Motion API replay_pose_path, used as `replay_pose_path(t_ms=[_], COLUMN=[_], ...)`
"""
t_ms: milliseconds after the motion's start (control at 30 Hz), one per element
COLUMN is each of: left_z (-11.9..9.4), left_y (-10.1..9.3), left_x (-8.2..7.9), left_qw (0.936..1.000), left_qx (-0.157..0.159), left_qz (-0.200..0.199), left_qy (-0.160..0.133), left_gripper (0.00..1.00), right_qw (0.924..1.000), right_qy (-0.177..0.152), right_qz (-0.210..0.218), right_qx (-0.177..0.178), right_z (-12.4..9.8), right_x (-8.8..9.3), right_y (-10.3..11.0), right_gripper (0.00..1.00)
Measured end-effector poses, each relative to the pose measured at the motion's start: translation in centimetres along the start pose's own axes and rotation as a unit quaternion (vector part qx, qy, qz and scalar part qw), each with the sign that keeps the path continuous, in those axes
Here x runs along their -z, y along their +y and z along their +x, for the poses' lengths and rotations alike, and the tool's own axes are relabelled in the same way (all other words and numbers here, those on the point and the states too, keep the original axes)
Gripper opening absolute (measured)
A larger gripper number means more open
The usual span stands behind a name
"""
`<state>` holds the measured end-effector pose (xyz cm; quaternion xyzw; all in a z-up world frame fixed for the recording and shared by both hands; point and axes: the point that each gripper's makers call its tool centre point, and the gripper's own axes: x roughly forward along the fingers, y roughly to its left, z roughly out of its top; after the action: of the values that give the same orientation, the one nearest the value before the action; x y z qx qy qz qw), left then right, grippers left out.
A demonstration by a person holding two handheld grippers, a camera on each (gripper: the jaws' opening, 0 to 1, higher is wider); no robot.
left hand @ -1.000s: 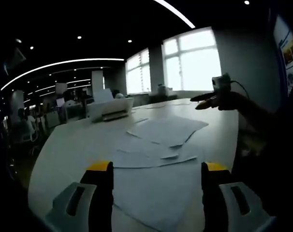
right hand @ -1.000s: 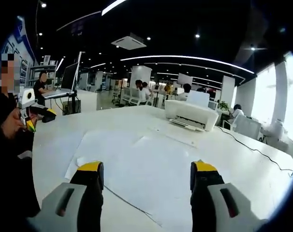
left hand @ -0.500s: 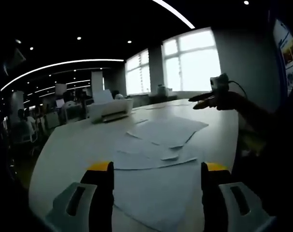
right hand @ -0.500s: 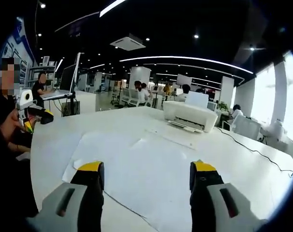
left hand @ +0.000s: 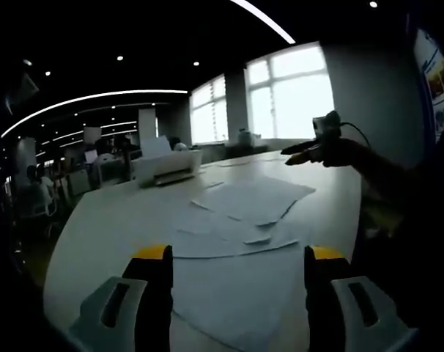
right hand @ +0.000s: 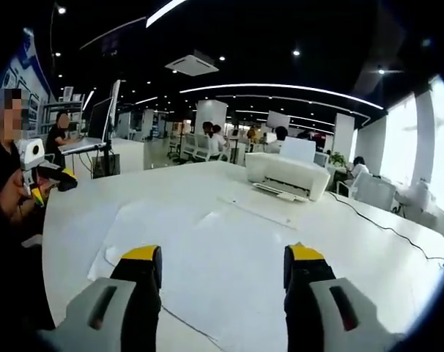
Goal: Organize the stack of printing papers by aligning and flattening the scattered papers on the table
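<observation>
Left gripper view first: my left gripper (left hand: 237,257) hangs just above the table (left hand: 97,220) with its jaws spread wide, nothing between them. The scattered papers (left hand: 244,213) lie fanned out right ahead, overlapping at odd angles, one sheet reaching under my jaws. A white printer (left hand: 167,167) sits further back, and my right gripper (left hand: 299,152) pokes in from the right, held above the table's far side.

Right gripper view: the jaws are wide apart too, gripping nothing. The papers (right hand: 215,249) spread flat beneath and ahead of them, with the printer (right hand: 288,176) beyond.
</observation>
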<state>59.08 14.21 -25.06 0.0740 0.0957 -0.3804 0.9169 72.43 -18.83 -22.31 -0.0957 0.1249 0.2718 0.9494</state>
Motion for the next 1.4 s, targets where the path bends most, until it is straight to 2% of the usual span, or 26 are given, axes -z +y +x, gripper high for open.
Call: replay_pose_path(t_ms=[300, 600, 733, 1200, 1400], left_z=[0.1, 0.3, 0.3, 0.1, 0.2], left_y=[0.0, 0.1, 0.4, 0.6, 0.7], left_x=[1.1, -0.1, -0.5, -0.2, -0.2], left_qw=[0.9999, 0.9999, 1.0, 1.0, 1.0], left_qx=[0.006, 0.007, 0.001, 0.002, -0.003], left_qz=[-0.01, 0.003, 0.0, -0.001, -0.005], left_qy=[0.007, 0.01, 0.001, 0.007, 0.007], left_gripper=[0.76, 0.75, 0.75, 0.75, 0.76], right_qw=[1.0, 0.9998, 0.9999, 1.0, 0.9999], right_qy=[0.002, -0.005, -0.004, 0.004, 0.002], right_qz=[0.007, 0.009, 0.002, 0.004, 0.002], right_qx=[0.006, 0.014, 0.013, 0.007, 0.01], right_z=[0.6, 0.5, 0.4, 1.1, 1.4], right_x=[0.0, -0.6, -0.7, -0.8, -1.6], right_y=[-0.4, -1.1, -1.1, -1.3, -1.8], right_gripper=[0.62, 0.6, 0.6, 0.58, 0.58])
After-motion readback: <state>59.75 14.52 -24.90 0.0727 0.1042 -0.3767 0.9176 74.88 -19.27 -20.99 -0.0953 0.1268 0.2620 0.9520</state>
